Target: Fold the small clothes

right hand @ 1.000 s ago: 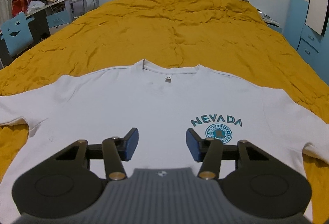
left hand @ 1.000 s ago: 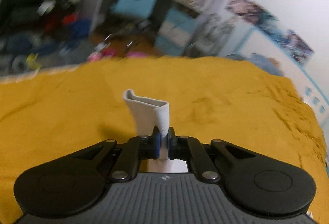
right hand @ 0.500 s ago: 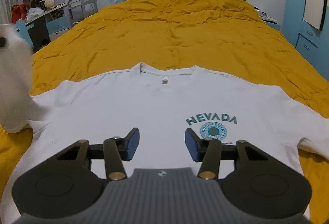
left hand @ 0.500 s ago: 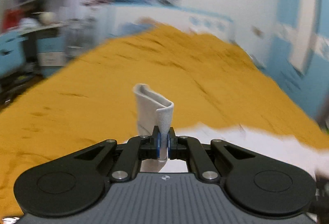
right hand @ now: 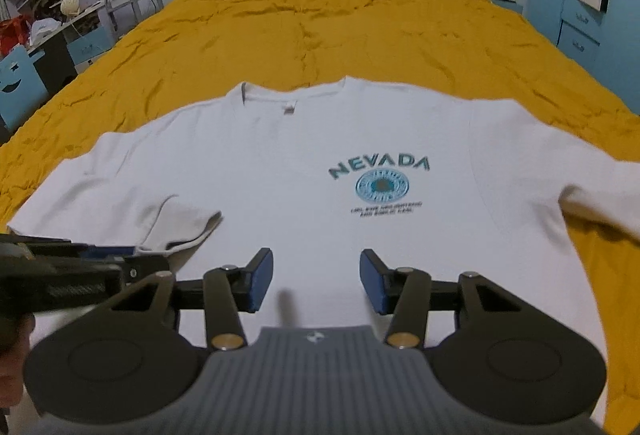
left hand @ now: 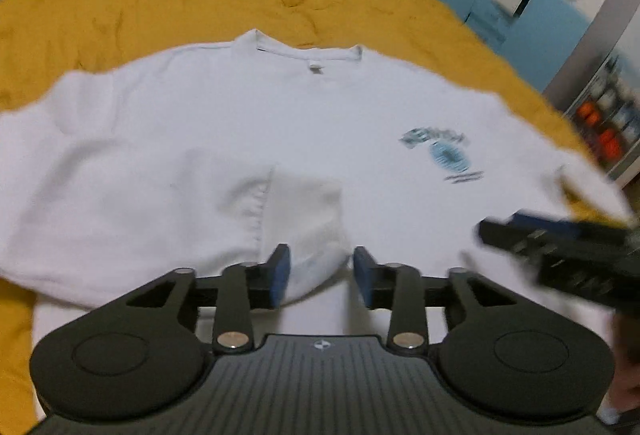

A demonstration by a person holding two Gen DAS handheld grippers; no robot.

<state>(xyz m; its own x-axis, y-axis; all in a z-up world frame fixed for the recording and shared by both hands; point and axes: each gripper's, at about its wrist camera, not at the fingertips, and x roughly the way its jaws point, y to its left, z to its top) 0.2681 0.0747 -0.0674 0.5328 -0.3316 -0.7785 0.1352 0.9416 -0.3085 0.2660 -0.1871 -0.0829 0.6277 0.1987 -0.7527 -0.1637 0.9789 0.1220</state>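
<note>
In the left wrist view, the left claw (left hand: 320, 273) is hanging low over the shirt (left hand: 280, 123) with its fingers spread apart and nothing between them. The cuff (left hand: 300, 211) of one sleeve is lying just ahead of the fingertips, on top of the shirt body, with the sleeve running away to the left of the claw. I judge that the sleeve is lying there so that it makes the first fold, and that the fingers are wide because the cloth is being let free. The picture is blurred, so I cannot tell if the left pad is touching the cuff. To the right of this claw, the right claw (left hand: 560, 247) is showing as a dark shape above the shirt hem.

In the right wrist view, the right claw (right hand: 316, 281) is also spread and is holding nothing. It is hovering over the lower middle of the shirt, which is lying flat, print side up, on the yellow blanket (right hand: 320, 15). The print (right hand: 380, 179) is ahead and a little right of the fingertips. The folded cuff is ahead and to the left, next to the left claw at the left edge. The other sleeve (right hand: 592, 191) is lying stretched out far to the right, not yet folded. I judge that the right claw is waiting here, open, because this sleeve is its next job.
</note>
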